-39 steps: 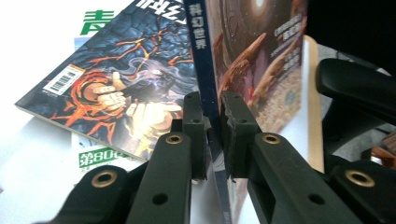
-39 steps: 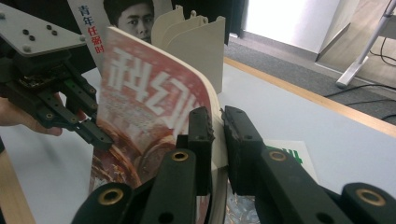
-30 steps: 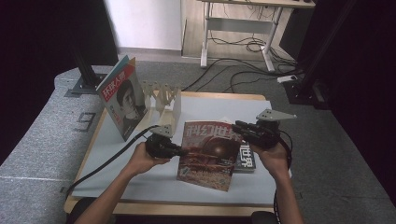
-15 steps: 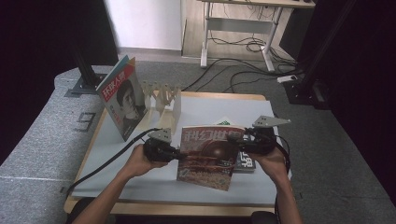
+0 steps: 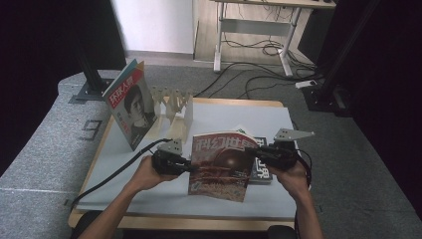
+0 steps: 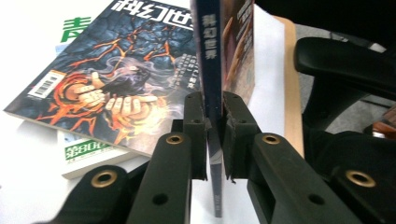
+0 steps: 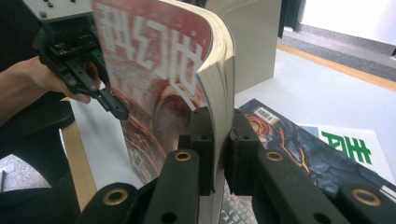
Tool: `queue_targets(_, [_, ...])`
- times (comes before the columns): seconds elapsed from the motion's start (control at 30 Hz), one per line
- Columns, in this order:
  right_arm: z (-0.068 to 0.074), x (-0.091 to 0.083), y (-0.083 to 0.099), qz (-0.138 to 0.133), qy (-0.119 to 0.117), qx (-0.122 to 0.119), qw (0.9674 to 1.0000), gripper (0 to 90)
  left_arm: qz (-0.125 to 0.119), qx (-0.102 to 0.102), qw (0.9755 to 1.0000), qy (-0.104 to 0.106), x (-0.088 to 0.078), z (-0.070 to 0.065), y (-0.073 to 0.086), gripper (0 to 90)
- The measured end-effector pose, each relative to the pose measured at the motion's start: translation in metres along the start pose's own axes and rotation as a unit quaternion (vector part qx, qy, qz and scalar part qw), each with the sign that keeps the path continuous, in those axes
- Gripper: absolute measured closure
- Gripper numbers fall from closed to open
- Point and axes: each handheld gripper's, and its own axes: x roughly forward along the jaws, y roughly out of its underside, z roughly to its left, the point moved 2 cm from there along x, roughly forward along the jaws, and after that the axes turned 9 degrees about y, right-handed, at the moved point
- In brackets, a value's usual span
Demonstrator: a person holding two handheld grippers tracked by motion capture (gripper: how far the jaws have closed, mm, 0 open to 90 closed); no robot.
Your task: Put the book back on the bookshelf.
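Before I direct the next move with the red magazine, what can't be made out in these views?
- Green-lettered magazine, left gripper view: mostly covered by the dark-cover magazine.
- Red magazine, left gripper view: bottom edge cut off by the frame.
- Dark-cover magazine, high view: mostly hidden behind the red magazine and the right hand-held gripper.
- White rack, high view: too small to read its slots.

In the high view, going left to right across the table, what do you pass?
Upright magazine → white slotted rack → left gripper → red magazine held up → right gripper.
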Motion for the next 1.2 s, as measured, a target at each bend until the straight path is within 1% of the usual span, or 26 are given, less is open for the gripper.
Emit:
queue_targets(0.13, [0.003,0.002,-0.004,0.001,-0.003,-0.009,1.0,83.0,-0.003,-0.005,1.0,-0.003,0.0,0.004,-0.001,78.7])
queue_targets(0.23, [0.006,0.002,-0.007,0.0,-0.008,-0.016,0.9998,83.0,-0.019,-0.015,0.9997,0.007,0.001,0.007,-0.002,75.7])
queue_targets(0.37, [0.01,0.002,-0.009,0.002,-0.009,-0.025,0.9996,83.1,-0.012,-0.017,0.9998,-0.003,0.004,0.008,-0.007,73.1])
queue_targets(0.43, [0.011,0.002,-0.01,0.002,-0.01,-0.028,0.9996,83.1,-0.008,-0.014,0.9998,-0.008,0.007,0.007,-0.012,71.9])
queue_targets(0.5, [0.012,0.002,-0.011,0.001,-0.012,-0.029,0.9995,83.0,-0.009,-0.019,0.9998,-0.006,0.009,0.007,-0.017,70.1])
queue_targets(0.57, [0.013,0.002,-0.011,0.001,-0.012,-0.033,0.9994,83.0,-0.01,-0.031,0.9994,-0.006,0.01,0.007,-0.019,67.9])
queue_targets(0.63, [0.012,0.002,-0.01,0.002,-0.01,-0.032,0.9994,83.0,-0.014,-0.04,0.9991,0.004,0.01,0.008,-0.02,66.2])
queue_targets(0.67, [0.011,0.001,-0.01,0.0,-0.01,-0.032,0.9994,82.9,-0.015,-0.043,0.999,0.005,0.009,0.009,-0.019,68.1])
queue_targets(0.73, [0.011,0.001,-0.009,-0.001,-0.01,-0.032,0.9994,82.8,-0.017,-0.045,0.9989,0.001,0.008,0.009,-0.019,76.3])
queue_targets(0.83, [0.011,0.002,-0.009,-0.002,-0.008,-0.033,0.9994,82.6,-0.018,-0.046,0.9987,0.008,0.007,0.008,-0.018,81.4])
queue_targets(0.97, [0.011,0.003,-0.011,0.003,0.002,-0.039,0.9993,80.7,-0.024,-0.047,0.9985,0.012,0.007,0.007,-0.017,83.6])
queue_targets(1.07, [0.01,0.003,-0.011,0.004,0.008,-0.041,0.9991,77.4,-0.03,-0.046,0.9984,0.012,0.006,0.006,-0.016,83.9])
queue_targets(1.2, [0.009,0.006,-0.009,0.015,0.025,-0.05,0.9983,71.4,-0.03,-0.042,0.9987,0.003,0.003,0.004,-0.015,84.1])
